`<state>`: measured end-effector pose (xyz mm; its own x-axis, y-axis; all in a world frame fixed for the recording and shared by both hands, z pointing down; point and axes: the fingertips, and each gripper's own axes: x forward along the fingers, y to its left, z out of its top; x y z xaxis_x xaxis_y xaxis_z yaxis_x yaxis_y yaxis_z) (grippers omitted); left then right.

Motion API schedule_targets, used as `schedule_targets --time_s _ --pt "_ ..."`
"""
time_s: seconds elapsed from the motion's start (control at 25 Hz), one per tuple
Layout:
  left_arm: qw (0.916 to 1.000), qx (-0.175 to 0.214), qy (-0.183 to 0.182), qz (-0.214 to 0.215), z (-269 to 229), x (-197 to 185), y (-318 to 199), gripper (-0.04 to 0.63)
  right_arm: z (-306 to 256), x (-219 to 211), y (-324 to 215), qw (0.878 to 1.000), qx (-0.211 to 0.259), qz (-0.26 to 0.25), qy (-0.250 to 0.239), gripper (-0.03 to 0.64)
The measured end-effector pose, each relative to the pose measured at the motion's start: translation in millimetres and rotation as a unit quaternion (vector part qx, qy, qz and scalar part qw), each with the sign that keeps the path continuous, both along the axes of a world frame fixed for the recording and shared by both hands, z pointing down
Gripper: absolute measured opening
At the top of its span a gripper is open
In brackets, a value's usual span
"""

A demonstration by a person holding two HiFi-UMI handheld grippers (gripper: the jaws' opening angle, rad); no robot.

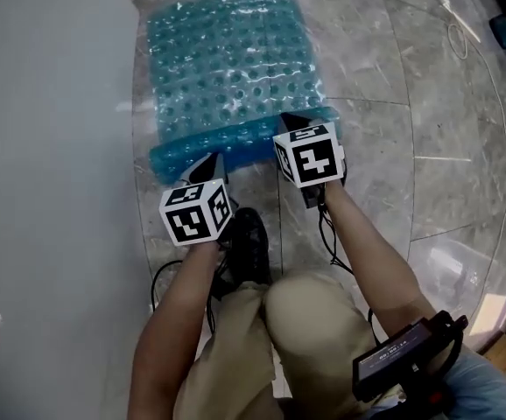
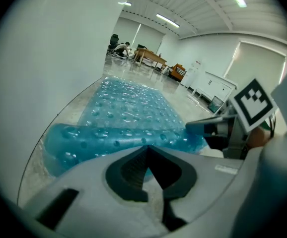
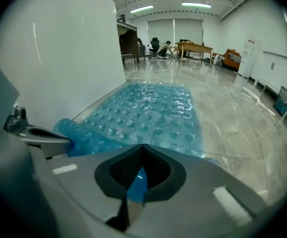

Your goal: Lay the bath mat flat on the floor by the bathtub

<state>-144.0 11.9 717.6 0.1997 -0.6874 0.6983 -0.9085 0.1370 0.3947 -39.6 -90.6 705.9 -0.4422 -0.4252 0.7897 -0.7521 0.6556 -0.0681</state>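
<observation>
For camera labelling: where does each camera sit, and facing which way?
Head view: on the person's head, facing steeply down at bath mat beside tub; forearms, knee, left gripper, right gripper show.
Left gripper view: on the left gripper, facing along its shut jaws across the mat.
Right gripper view: on the right gripper, likewise; jaws pinch the mat.
All share mat and tub.
</observation>
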Motion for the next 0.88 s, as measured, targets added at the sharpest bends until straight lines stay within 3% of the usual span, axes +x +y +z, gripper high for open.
schedule_targets --time_s 0.16,0.24,0.36,0.52,0.68,0.88 --pt "0.9981 0.019 0.026 -0.053 -21.6 5.9 24.4 0.005 0.4 13.5 20.0 1.0 0.021 -0.008 -0.02 0.006" --pt "0.9973 0.031 0.012 -0.066 -37.5 6.9 44.0 0.005 1.2 17.7 31.9 0.999 0.042 -0.028 -0.006 0.006" --pt "0.9976 0.048 -0.021 -0.044 -73.4 14.4 69.9 0.005 2.5 34.1 40.1 0.998 0.062 -0.029 0.003 0.006" --pt "0.9949 0.064 -0.063 -0.047 -125.0 -0.8 94.9 0.005 -5.9 39.1 47.6 0.997 0.062 -0.036 -0.006 0.008" --pt "0.9951 0.043 -0.076 -0.046 -109.3 7.4 97.8 0.005 1.5 52.1 78.4 0.999 0.03 -0.03 -0.021 0.008" --pt "0.995 0.059 -0.074 -0.032 -71.0 27.3 56.2 0.005 -5.2 61.5 94.2 0.998 0.016 -0.02 -0.05 0.006"
